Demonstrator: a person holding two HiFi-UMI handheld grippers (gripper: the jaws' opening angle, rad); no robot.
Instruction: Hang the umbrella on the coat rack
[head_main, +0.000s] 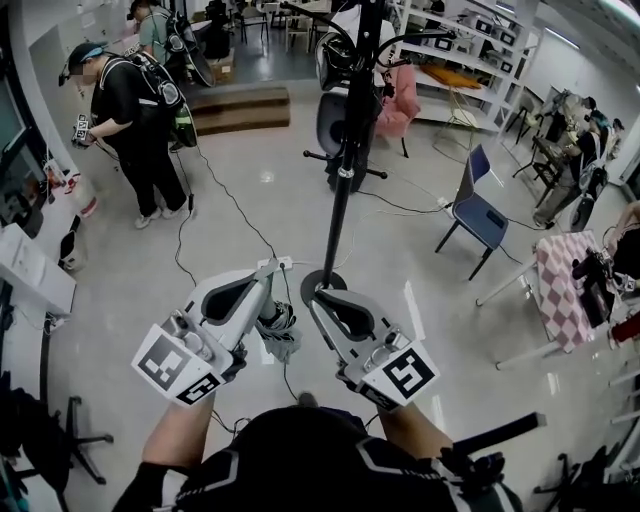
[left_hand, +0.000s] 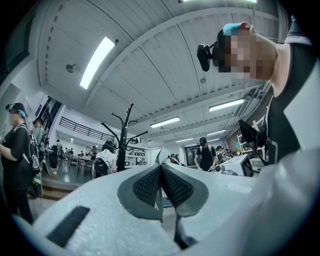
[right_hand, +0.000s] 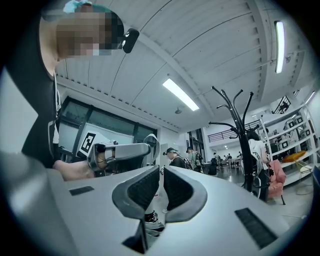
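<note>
The black coat rack (head_main: 340, 200) rises from a round base on the floor just beyond my grippers; its hooks show in the left gripper view (left_hand: 122, 142) and the right gripper view (right_hand: 244, 145). A dark bag (head_main: 336, 58) hangs near its top. A grey crumpled bundle, apparently the folded umbrella (head_main: 283, 343), lies on the floor between my grippers, next to a shoe (right_hand: 151, 218). My left gripper (head_main: 272, 268) (left_hand: 161, 167) is shut, pads touching, holding nothing. My right gripper (head_main: 318, 295) (right_hand: 161, 172) is shut to a thin slit, with nothing between its pads.
A person in black (head_main: 130, 130) stands at the far left. A blue chair (head_main: 480, 215) and a table with a checkered cloth (head_main: 562, 290) are on the right. An office chair (head_main: 335, 125) stands behind the rack. Cables and a power strip (head_main: 278, 264) lie on the floor.
</note>
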